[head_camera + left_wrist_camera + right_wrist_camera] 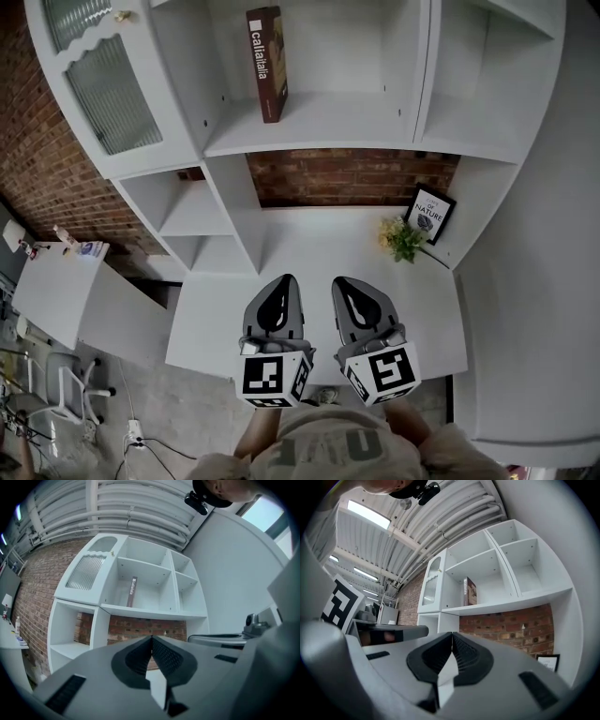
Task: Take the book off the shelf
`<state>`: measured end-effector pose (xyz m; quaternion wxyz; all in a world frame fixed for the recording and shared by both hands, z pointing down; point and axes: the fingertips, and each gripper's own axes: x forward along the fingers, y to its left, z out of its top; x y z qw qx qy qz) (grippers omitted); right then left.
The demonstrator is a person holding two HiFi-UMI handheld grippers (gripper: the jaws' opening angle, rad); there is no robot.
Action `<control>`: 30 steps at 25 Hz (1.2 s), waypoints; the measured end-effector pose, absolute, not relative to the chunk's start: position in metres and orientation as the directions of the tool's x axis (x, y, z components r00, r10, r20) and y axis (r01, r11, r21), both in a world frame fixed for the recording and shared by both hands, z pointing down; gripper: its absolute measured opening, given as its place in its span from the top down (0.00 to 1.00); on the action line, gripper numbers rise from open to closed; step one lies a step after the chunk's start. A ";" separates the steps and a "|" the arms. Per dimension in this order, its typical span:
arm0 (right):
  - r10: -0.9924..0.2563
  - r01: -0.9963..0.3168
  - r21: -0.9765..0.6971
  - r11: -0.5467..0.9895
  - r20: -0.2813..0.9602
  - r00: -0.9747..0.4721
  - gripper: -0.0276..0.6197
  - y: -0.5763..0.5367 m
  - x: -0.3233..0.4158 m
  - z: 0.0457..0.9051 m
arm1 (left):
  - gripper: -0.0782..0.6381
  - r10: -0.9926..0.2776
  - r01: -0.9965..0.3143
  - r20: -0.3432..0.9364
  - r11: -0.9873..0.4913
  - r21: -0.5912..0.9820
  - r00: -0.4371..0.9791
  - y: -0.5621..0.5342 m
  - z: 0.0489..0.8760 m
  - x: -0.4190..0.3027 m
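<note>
A dark red book (267, 63) with white spine lettering stands upright, slightly leaning, on the middle shelf of the white shelf unit (319, 127). The left gripper view shows the book (131, 591) small and far off, and in the right gripper view the book (469, 591) stands in the same bay. My left gripper (284, 283) and right gripper (344, 285) hover side by side over the white desk (309, 253), well below the book. Both are shut with nothing between the jaws.
A framed print (429, 213) and a small yellow-flowered plant (403, 239) stand at the desk's back right. A cabinet door with ribbed glass (111, 89) is at upper left. Open cubbies (192, 211) sit to the left, and a brick wall (352, 175) lies behind.
</note>
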<state>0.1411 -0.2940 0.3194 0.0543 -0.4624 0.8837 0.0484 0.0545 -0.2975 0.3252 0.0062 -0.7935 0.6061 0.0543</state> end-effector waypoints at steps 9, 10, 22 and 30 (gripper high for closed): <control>-0.822 -0.835 0.040 0.549 -0.151 -0.548 0.93 -0.309 0.137 0.314 | 0.87 -0.964 -0.969 -0.165 -0.227 0.100 0.209 -0.319 0.307 0.031; -0.823 -0.836 0.038 0.548 -0.152 -0.547 0.93 -0.310 0.138 0.314 | 0.87 -0.962 -0.969 -0.175 -0.228 0.093 0.209 -0.321 0.303 0.031; -0.816 -0.824 -0.045 0.565 -0.177 -0.550 0.93 -0.318 0.144 0.312 | 0.48 -0.863 -0.978 -0.461 -0.187 -0.093 0.209 -0.385 0.155 0.026; -0.834 -0.850 -0.042 0.525 -0.228 -0.503 0.93 -0.323 0.158 0.292 | 0.39 -0.918 -0.967 -0.311 -0.255 -0.009 0.245 -0.512 0.079 0.006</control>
